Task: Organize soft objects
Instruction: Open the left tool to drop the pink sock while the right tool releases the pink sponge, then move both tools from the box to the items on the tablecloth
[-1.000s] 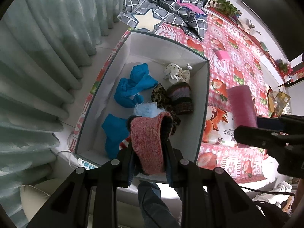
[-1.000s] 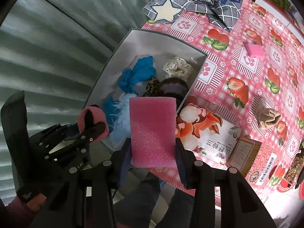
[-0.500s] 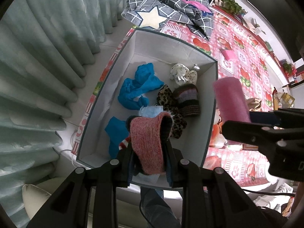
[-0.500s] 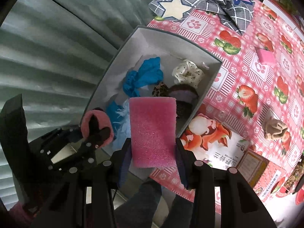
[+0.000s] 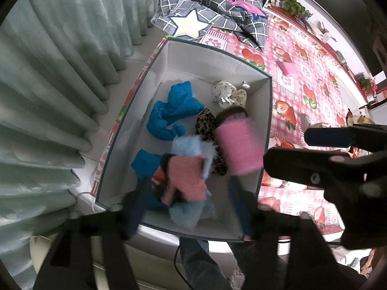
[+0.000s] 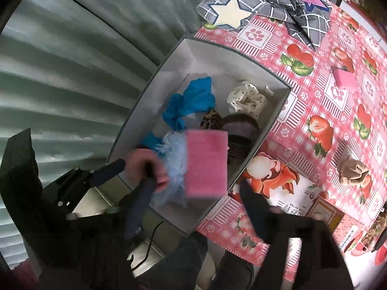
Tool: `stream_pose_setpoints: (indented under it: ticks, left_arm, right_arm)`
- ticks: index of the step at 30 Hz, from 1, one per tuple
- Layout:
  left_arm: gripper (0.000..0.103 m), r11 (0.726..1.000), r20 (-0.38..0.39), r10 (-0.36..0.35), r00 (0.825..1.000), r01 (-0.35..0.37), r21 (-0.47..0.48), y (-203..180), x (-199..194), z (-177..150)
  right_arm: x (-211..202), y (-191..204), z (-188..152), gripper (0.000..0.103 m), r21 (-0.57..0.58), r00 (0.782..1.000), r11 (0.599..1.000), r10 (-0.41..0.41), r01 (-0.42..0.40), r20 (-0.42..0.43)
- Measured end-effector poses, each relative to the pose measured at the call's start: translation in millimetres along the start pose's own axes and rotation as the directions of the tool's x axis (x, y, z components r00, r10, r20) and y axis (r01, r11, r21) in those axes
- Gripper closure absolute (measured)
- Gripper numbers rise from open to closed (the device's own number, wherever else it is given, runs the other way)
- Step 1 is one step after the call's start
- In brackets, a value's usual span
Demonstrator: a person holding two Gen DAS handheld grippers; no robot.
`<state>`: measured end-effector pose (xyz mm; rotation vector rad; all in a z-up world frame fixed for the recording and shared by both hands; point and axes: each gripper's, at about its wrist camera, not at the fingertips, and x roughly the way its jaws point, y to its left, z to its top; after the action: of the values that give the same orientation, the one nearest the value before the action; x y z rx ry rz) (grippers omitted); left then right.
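A white box holds several soft items. In the left wrist view my left gripper hangs over the box's near end with its jaws opening. The pink knit piece is loose between the blurred fingers and touches neither pad. My right gripper is beside it over the box, jaws opening too. The pink sponge hangs free between its fingers. That sponge also shows blurred in the left wrist view, with the right gripper at the right.
Inside the box lie blue cloths, a white dotted cloth, a leopard scrunchie and a striped knit hat. A checked blanket, a small pink sponge and a beige sock lie on the strawberry tablecloth. Curtains hang at the left.
Both grippers went from shut to spread jaws. The pink knit piece and the pink sponge left the pads and dropped toward the box. The right gripper shifted over the box.
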<state>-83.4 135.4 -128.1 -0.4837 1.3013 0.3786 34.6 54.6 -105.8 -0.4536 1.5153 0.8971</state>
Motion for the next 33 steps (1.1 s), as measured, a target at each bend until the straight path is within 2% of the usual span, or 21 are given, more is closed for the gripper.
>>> stream_pose_setpoints:
  ticks: [4, 6, 7, 9, 10, 15, 20, 26, 30, 33]
  left_arm:
    - [0.021, 1.000, -0.001, 0.000, 1.000, 0.000, -0.015, 0.1, -1.1, 0.3]
    - [0.016, 1.000, 0.006, -0.002, 1.000, 0.002, -0.024, 0.1, -1.9, -0.1]
    - [0.012, 1.000, 0.008, 0.006, 1.000, -0.006, -0.026, 0.1, -2.2, -0.2]
    - [0.010, 0.999, 0.005, 0.022, 1.000, -0.022, -0.031, -0.6, -2.0, -0.3]
    - [0.001, 0.999, -0.001, 0.025, 1.000, -0.025, -0.036, -0.5, -1.1, -0.1]
    - [0.000, 0.997, 0.011, 0.001, 1.000, 0.000, -0.072, 0.6, -1.3, 2.5]
    - [0.000, 0.998, 0.029, -0.029, 0.999, 0.030, -0.056, -10.5, -11.1, 11.4]
    - [0.000, 0.999, 0.054, -0.041, 0.998, 0.040, 0.027, -48.0, -22.3, 27.2]
    - [0.000, 0.994, 0.038, -0.064, 0.997, 0.061, 0.088, -79.0, -21.6, 32.6]
    - [0.000, 0.989, 0.010, -0.070, 0.997, 0.068, 0.132, -101.8, -16.1, 33.7]
  right_arm:
    - [-1.5, -2.4, -0.5, 0.024, 0.007, 1.000, 1.000, 0.000, 0.000, 0.003]
    - [-2.4, -4.6, -1.2, 0.024, 0.015, 1.000, 1.000, 0.002, -0.002, 0.002]
    - [-2.8, -5.1, -1.6, 0.015, 0.016, 1.000, 1.000, 0.002, -0.002, 0.001]
    - [-4.1, -7.1, -3.5, 0.000, 0.021, 1.000, 1.000, 0.008, -0.008, 0.003]
    - [-5.4, -8.3, -4.2, 0.000, 0.025, 1.000, 1.000, 0.008, -0.009, 0.007]
    - [-14.0, -18.1, -8.1, 0.000, 0.056, 0.999, 0.998, 0.029, -0.030, 0.021]
    - [-37.0, -37.9, -14.9, 0.000, 0.101, 0.998, 0.993, 0.050, -0.055, 0.050]
    - [-75.7, -92.0, -30.4, 0.000, 0.227, 0.994, 0.972, 0.043, -0.065, 0.099]
    - [-97.2, -140.6, -48.1, 0.000, 0.333, 0.989, 0.937, 0.065, -0.107, 0.135]
    - [-109.7, -178.5, -60.5, 0.000, 0.397, 0.987, 0.912, 0.040, -0.100, 0.156]
